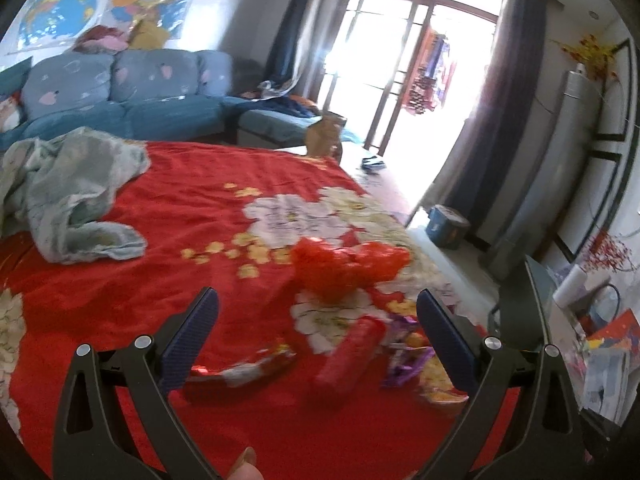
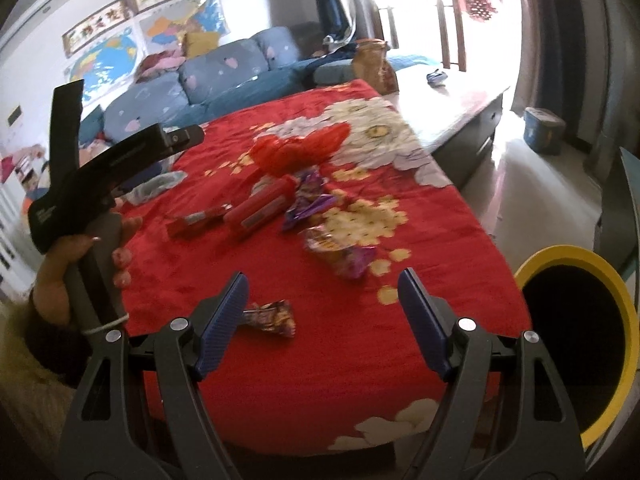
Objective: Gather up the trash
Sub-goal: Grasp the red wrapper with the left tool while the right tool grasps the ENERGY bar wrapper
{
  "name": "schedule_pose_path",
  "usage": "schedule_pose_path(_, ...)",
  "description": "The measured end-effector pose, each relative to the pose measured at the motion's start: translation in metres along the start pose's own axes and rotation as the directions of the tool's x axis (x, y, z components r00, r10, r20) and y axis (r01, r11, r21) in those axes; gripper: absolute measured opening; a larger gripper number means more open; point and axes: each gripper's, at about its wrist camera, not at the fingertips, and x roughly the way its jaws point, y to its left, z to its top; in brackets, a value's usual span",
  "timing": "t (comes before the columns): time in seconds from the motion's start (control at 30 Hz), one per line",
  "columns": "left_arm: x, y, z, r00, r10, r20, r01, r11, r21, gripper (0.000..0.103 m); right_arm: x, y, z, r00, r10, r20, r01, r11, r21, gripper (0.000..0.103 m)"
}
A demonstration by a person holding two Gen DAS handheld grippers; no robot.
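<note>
Trash lies scattered on a red flowered cloth (image 2: pixel 320 360) spread over the desk, none of it yet picked up, so the step in hand appears to be the approach to the first piece. The right gripper (image 2: pixel 322 316) has its jaws wide apart with nothing between them; a small purple wrapper (image 2: pixel 272 316) lies just beside its left jaw, a larger snack packet (image 2: pixel 340 254) sits ahead between the jaws, and a red tube (image 2: pixel 260 210) and a crumpled red plastic bag (image 2: pixel 300 148) lie further ahead. The left gripper (image 1: pixel 318 320) is likewise spread open and empty, with the red tube (image 1: pixel 348 356) and a red wrapper (image 1: pixel 240 372) ahead between its jaws. A yellow-rimmed bin (image 2: pixel 576 276) stands to the right of the right jaws, off the desk edge. Next, the right jaws probably need to lower over the nearest wrapper and close on it, then swing right to the bin; thin foil may slip or crumple.
</note>
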Motion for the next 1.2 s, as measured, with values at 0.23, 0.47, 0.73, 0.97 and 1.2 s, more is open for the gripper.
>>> schedule_pose_path(0.23,0.002,0.033,-0.007,0.997,0.065,-0.030,-0.066,0.997,-0.030,0.096,0.013,0.016,-0.005,0.999,0.018,-0.033,-0.019,0.999,-0.025,0.069)
schedule_pose_path(0.47,0.013,0.055,-0.021,0.989,0.103,-0.106,-0.107,0.994,-0.035,0.096,0.030,0.023,-0.007,0.997,0.028,-0.067,-0.030,0.999,-0.031,0.069)
schedule_pose_path(0.73,0.030,0.073,-0.040,0.977,0.073,-0.202,-0.090,0.993,-0.076,0.095,0.053,0.026,-0.011,0.992,0.038,-0.117,-0.041,0.999,-0.027,0.065)
schedule_pose_path(0.97,0.037,0.075,-0.048,0.970,0.030,-0.241,-0.058,0.993,-0.106,0.079,0.070,0.023,-0.024,0.980,0.079,-0.184,-0.081,0.997,0.001,0.054)
schedule_pose_path(1.2,0.038,0.072,-0.048,0.971,0.001,-0.238,-0.030,0.993,-0.115,0.048,0.070,0.029,-0.031,0.982,0.068,-0.179,-0.079,0.996,-0.051,0.034)
